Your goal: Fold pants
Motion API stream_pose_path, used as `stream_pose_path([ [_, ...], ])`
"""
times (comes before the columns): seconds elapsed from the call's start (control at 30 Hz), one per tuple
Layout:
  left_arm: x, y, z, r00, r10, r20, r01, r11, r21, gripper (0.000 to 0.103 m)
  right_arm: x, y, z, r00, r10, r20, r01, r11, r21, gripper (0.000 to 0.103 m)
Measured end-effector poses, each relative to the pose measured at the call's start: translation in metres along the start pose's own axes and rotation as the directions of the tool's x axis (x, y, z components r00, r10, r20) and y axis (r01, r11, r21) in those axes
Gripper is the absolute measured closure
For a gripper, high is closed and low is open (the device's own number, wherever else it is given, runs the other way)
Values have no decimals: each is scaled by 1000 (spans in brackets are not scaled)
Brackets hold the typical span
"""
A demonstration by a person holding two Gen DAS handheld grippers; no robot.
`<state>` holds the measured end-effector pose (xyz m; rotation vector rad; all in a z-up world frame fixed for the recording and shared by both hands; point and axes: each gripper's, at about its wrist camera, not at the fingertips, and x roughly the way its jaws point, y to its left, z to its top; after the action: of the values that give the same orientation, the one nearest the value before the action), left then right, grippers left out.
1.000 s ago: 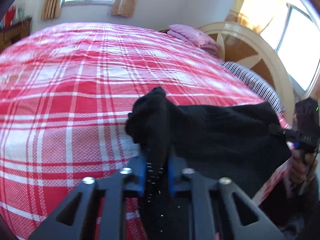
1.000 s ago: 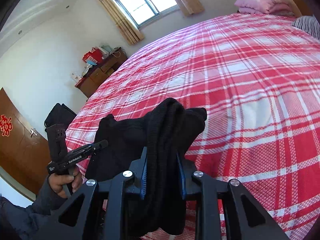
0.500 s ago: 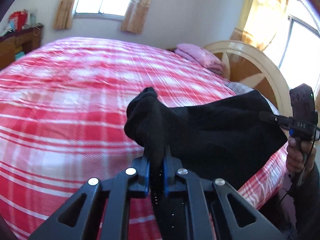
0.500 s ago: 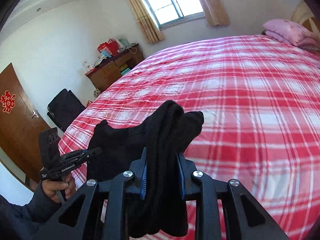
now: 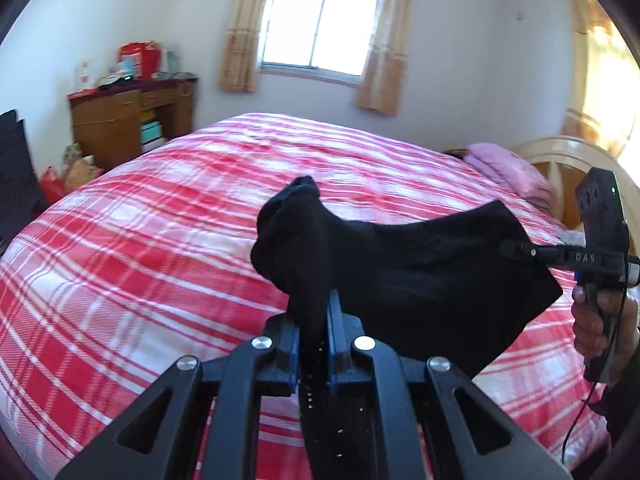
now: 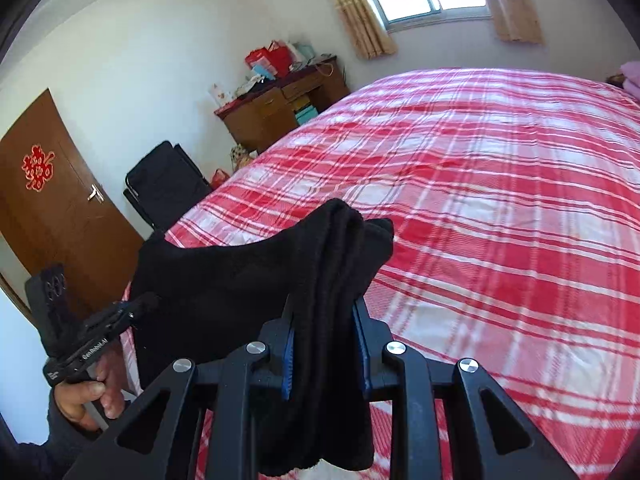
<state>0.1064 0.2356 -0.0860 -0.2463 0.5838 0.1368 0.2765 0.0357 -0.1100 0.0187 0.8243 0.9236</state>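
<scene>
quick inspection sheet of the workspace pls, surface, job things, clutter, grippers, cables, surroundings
surface: bed under a red and white plaid cover, bare ahead of the grippers
job's things: black pants lifted off the cover, stretched between both grippers
clutter: folded pink bedding by the headboard
grippers: left gripper shut on a bunch of the pants; right gripper shut on a thicker bunch
cables: thin black cable hanging below the right hand
surroundings: curtained window, wooden desk piled with items, brown door, black chair
</scene>
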Motion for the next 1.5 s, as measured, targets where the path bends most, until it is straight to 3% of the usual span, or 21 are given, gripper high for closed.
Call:
stream_pose_path([
  [0.2, 26, 29, -13, 998, 42, -51, -45, 998, -44, 92, 50, -2, -2, 998, -24, -50, 25, 1000, 8, 78],
  [0.5, 35, 26, -26, 992, 103, -77, -103, 995, 12, 87, 65, -19, -9, 996, -46, -71, 50, 997, 56, 78],
  [0.8, 42, 33, -35, 982, 155, -104, -155, 988, 13, 64, 73, -33, -19, 994, -55, -92, 65, 992, 105, 77],
  [0.93, 43, 39, -38, 979, 177, -102, -179, 984, -8, 44, 77, -40, -22, 993, -65, -103, 78, 988, 132, 75],
  [1.03, 43, 41, -39, 979, 176, -108, -178, 984, -11, 40, 80, -44, -25, 991, -75, -109, 90, 986, 137, 68],
  [1.1, 43, 40, -39, 975, 195, -108, -197, 981, 0, 31, 81, -45, -26, 988, -104, -111, 118, 985, 129, 47],
  [1.17, 41, 41, -40, 968, 223, -113, -224, 975, 8, 20, 79, -49, -26, 983, -150, -109, 164, 978, 128, 33],
  [1.33, 28, 42, -41, 956, 274, -104, -271, 962, 37, 14, 54, -57, -33, 981, -179, -74, 188, 970, 156, 32],
  [1.5, 11, 42, -35, 948, 309, -80, -308, 951, 24, 14, 8, -57, -46, 947, -320, -36, 322, 937, 137, 31],
])
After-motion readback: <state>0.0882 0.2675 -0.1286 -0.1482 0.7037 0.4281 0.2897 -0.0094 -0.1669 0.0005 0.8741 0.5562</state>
